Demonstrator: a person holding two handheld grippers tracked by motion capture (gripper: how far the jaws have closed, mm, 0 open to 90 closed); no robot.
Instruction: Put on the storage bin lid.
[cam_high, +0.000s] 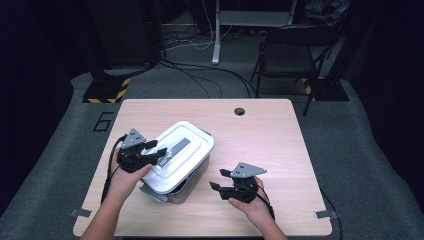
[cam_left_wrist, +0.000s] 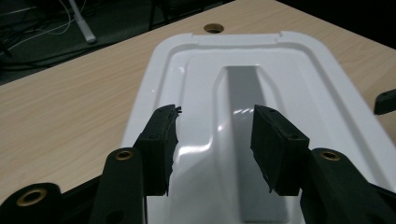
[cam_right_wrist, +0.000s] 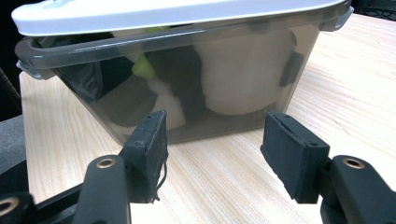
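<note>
Left hand-held gripper open over lid, box beside right hand-held gripper

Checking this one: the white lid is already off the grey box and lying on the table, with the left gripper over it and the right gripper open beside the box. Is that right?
Not quite. The white lid sits on the grey box, as the right gripper view shows. The rest holds: the left gripper is over the lid, and the right gripper is open beside the box.
</note>
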